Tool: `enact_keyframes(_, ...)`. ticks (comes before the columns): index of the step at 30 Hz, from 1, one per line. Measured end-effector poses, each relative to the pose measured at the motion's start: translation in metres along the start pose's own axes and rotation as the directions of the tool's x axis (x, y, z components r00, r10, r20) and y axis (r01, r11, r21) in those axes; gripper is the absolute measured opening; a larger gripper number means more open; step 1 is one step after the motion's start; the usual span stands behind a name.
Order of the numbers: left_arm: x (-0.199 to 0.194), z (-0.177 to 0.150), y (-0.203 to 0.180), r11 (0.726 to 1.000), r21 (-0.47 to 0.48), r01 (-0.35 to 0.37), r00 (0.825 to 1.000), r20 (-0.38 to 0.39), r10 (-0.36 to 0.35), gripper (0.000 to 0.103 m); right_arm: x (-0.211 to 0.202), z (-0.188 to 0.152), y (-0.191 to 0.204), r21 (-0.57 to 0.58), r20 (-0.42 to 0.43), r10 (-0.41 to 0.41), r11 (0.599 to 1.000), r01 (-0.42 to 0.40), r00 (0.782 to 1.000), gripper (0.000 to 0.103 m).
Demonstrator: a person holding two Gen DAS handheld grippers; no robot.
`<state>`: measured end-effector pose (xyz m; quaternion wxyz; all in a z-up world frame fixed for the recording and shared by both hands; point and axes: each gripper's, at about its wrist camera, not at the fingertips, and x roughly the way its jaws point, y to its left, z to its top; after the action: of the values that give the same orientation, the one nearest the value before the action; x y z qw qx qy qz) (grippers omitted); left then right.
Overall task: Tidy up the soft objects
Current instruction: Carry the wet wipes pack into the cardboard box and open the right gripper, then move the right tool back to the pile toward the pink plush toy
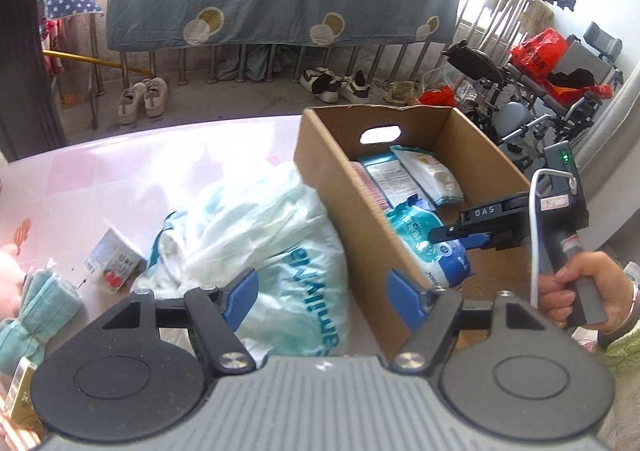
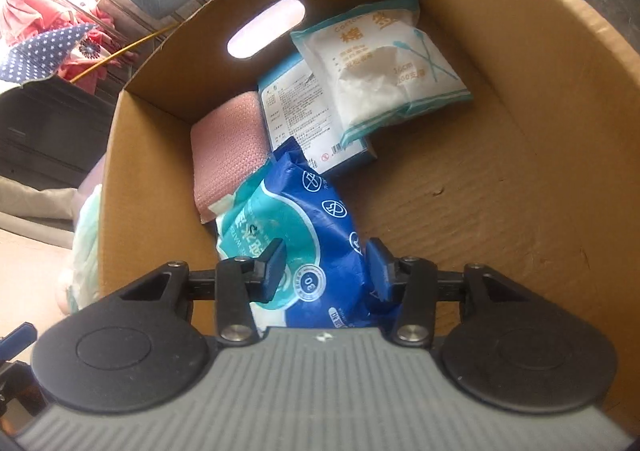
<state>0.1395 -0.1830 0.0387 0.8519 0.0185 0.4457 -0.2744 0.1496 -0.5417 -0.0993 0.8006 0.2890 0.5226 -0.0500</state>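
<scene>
Two grippers are working: my left gripper [image 1: 320, 291], jaws spread and empty, hangs low in its view over the crumpled white-and-teal plastic bag [image 1: 256, 251] on the pink table [image 1: 120, 171]. To the right, my right gripper [image 2: 324, 267] pinches the blue-and-teal soft wipes pack [image 2: 296, 235] inside the brown cardboard box [image 2: 500, 179]. I judge I'm placing it; next I release and withdraw.

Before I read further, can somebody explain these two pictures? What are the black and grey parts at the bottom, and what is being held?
Each picture comes from a camera on a hand-held gripper, a two-fingered tool a person carries. The left hand-held gripper is open above a white plastic bag on the pink table. The right hand-held gripper reaches into the cardboard box and holds a blue wipes pack. A cotton swab bag and a pink cloth already lie inside.
</scene>
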Motion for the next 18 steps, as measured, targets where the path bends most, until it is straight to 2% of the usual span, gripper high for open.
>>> enact_keyframes(4,-0.016,-0.024,0.034,0.997,-0.049,-0.065,0.998,-0.01,0.065,0.072,0.007,-0.003,0.024,-0.054,-0.015,0.028,0.998,-0.029,0.999,0.034)
enact_keyframes(6,-0.025,-0.036,0.05,0.993,-0.077,-0.089,0.996,-0.009,0.089,0.072,0.008,-0.004,0.035,-0.069,-0.028,0.022,0.997,-0.024,0.999,0.034)
enact_keyframes(10,-0.047,-0.063,0.077,0.983,-0.123,-0.133,0.991,0.011,0.135,0.072,0.011,-0.008,0.043,-0.057,-0.048,0.031,0.998,-0.034,0.998,0.041)
enact_keyframes(13,-0.067,-0.083,0.092,0.972,-0.141,-0.187,0.98,0.042,0.194,0.073,0.005,-0.011,0.043,-0.049,-0.046,0.022,0.999,-0.025,0.999,0.045)
enact_keyframes(16,-0.089,-0.1,0.106,0.956,-0.147,-0.252,0.961,0.081,0.266,0.075,-0.014,-0.012,0.039,-0.042,0.01,0.024,0.999,-0.024,1.0,0.06)
enact_keyframes(18,-0.101,-0.108,0.116,0.943,-0.156,-0.295,0.945,0.1,0.312,0.075,-0.031,-0.013,0.043,-0.056,0.061,0.024,0.998,-0.02,0.998,0.063)
